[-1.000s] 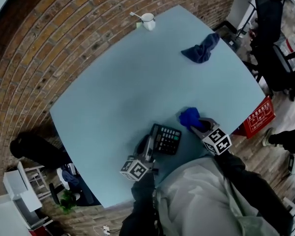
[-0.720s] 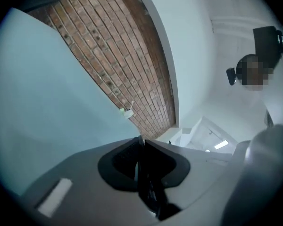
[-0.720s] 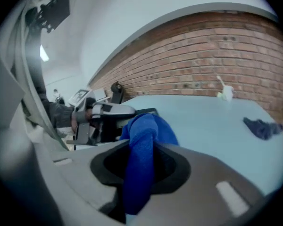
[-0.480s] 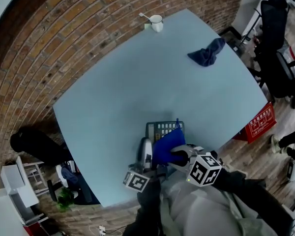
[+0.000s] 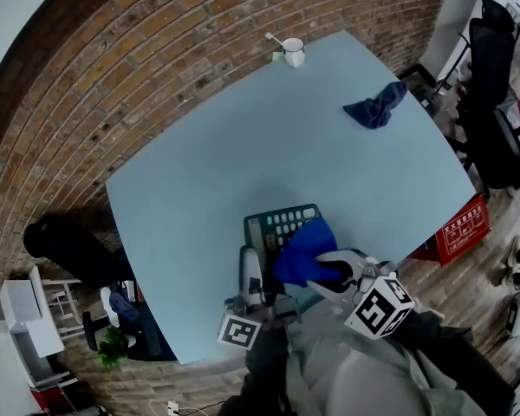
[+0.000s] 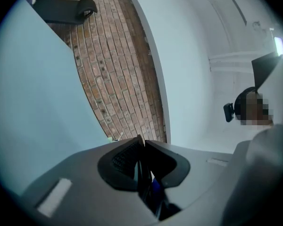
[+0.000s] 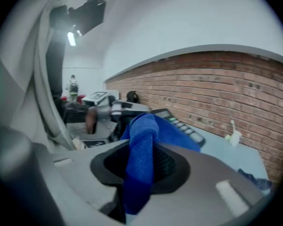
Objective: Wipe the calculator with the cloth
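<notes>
The dark calculator [image 5: 279,224] is held up off the pale blue table [image 5: 199,172] and tilted, its keys facing the camera. My left gripper [image 5: 252,265] is shut on its near left edge; in the left gripper view only a thin dark edge of the calculator [image 6: 142,177] shows between the closed jaws of my left gripper [image 6: 142,147]. My right gripper [image 5: 336,272] is shut on a bright blue cloth [image 5: 304,251], which lies over the calculator's right part. In the right gripper view the blue cloth [image 7: 142,159] hangs through the jaws, with the calculator [image 7: 179,124] just behind it.
A second, dark blue cloth [image 5: 377,107] lies crumpled near the table's far right corner. A white cup [image 5: 293,52] with a spoon stands at the far edge by the brick wall [image 5: 156,50]. A red crate [image 5: 461,227] and office chairs are on the floor to the right.
Both grippers have risen from the table. The calculator has come up with the left gripper and tilted. The right gripper has carried the blue cloth leftward onto the calculator.
</notes>
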The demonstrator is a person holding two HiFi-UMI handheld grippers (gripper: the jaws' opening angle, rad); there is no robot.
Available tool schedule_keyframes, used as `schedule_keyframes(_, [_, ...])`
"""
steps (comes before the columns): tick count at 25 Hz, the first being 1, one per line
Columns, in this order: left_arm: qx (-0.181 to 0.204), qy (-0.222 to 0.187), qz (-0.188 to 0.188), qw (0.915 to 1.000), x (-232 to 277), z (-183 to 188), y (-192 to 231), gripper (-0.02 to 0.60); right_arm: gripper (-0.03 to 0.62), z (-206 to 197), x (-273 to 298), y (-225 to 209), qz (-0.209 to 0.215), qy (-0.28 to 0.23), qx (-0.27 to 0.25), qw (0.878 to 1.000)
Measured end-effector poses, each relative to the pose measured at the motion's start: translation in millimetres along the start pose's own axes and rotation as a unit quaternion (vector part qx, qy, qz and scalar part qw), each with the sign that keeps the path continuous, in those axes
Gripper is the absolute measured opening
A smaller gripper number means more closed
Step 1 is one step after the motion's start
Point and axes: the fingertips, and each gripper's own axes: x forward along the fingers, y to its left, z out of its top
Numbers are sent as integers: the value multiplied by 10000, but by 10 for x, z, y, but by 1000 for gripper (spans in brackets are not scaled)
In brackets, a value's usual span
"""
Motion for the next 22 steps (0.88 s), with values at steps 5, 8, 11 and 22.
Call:
schedule_keyframes(5, [-816, -581, -396, 9942, -54, 198, -212, 40, 106, -103, -26, 239, -6, 119, -33, 9999])
schedule_keyframes(8, [-822, -729, -508, 9926, -95, 281, -319, 40, 106, -71, -174, -30, -551, -151, 25, 9984])
schedule_keyframes(11, [-779, -839, -580, 9917, -124, 285, -386, 40, 106, 73, -66, 121, -273, -277, -138, 9991])
schedule_keyframes(22, [-993, -1107, -761, 9859, -375, 531, -383, 38, 104, 239, -508, -191, -932, -1648, 740, 9791])
